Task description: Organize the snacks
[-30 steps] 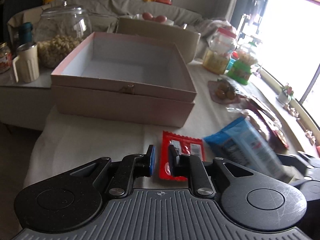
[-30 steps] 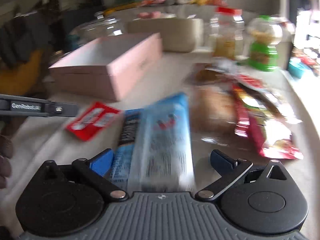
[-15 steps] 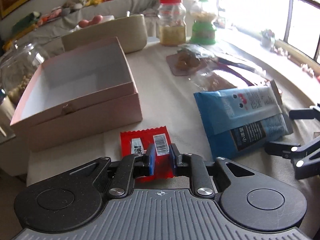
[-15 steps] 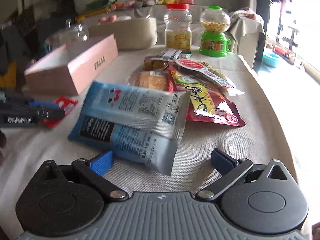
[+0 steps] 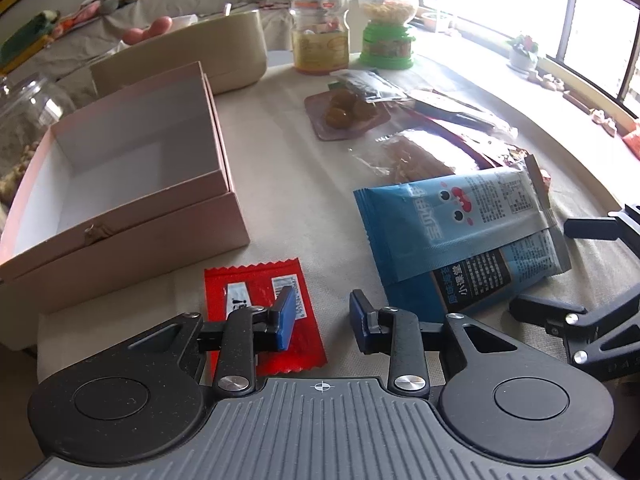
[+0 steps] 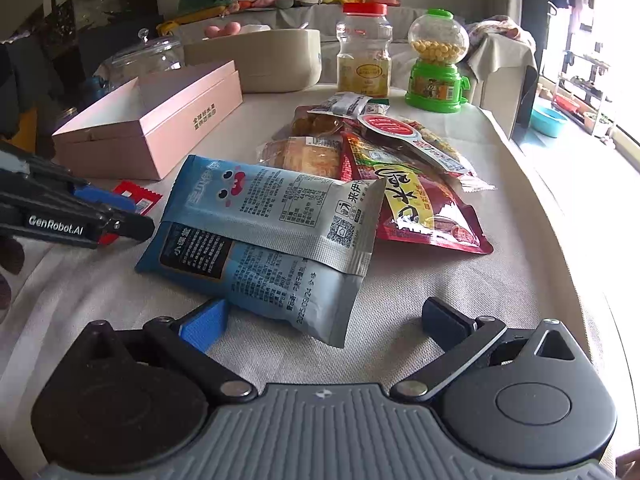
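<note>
A small red snack packet [image 5: 256, 300] lies flat on the tablecloth in front of the open, empty pink box [image 5: 120, 184]. My left gripper [image 5: 322, 316] is open just above the packet's near end, its left pad over the packet. A blue snack bag [image 5: 464, 232] lies to the right; it also shows in the right wrist view [image 6: 264, 232]. My right gripper [image 6: 324, 320] is open and empty, right behind the bag's near end. The pink box [image 6: 160, 128] and the red packet [image 6: 136, 196] show at left there, with the left gripper [image 6: 100, 216] over the packet.
A pile of other snack bags [image 6: 400, 168] lies beyond the blue bag. A red-lidded jar [image 6: 363, 52], a green candy dispenser [image 6: 436, 64] and a beige container [image 6: 260, 64] stand at the back. A glass jar [image 6: 140, 60] stands at left. The table edge [image 6: 560, 208] curves at right.
My left gripper has opened and let go of the red packet, which now lies on the cloth. My right gripper let the blue bag down onto the table and drew back a little.
</note>
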Demonstrator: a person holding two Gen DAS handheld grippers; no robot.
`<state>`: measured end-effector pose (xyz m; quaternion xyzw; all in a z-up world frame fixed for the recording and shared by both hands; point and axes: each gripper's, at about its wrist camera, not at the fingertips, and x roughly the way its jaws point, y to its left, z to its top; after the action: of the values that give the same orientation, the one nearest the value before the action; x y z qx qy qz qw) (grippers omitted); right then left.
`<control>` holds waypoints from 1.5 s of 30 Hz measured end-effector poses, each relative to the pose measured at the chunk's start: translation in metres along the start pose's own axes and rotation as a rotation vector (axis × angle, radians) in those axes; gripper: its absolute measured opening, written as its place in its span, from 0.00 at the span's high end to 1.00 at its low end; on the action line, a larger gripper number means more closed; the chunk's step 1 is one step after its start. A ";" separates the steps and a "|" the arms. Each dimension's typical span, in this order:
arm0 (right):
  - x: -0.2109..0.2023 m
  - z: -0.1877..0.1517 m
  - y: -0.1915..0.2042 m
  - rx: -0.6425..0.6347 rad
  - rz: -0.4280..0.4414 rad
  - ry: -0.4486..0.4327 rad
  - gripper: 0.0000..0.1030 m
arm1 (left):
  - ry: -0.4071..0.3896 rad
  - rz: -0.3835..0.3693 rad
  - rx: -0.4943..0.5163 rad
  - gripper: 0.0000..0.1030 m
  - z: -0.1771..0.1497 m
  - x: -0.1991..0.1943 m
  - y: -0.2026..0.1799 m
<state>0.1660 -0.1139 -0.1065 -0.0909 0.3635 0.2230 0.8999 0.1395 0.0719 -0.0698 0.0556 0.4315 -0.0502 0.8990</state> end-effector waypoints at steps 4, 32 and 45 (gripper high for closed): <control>-0.015 0.013 -0.008 -0.023 0.042 -0.088 0.07 | 0.000 0.001 0.002 0.67 0.000 0.000 0.000; -0.020 0.000 -0.012 0.070 0.178 -0.022 0.42 | -0.077 -0.102 -0.390 0.69 -0.018 0.002 0.085; -0.018 -0.011 -0.017 0.132 0.156 -0.090 0.25 | -0.100 -0.073 0.012 0.67 -0.006 0.007 0.004</control>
<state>0.1555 -0.1391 -0.1018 0.0073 0.3424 0.2719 0.8993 0.1396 0.0763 -0.0785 0.0424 0.3876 -0.0884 0.9166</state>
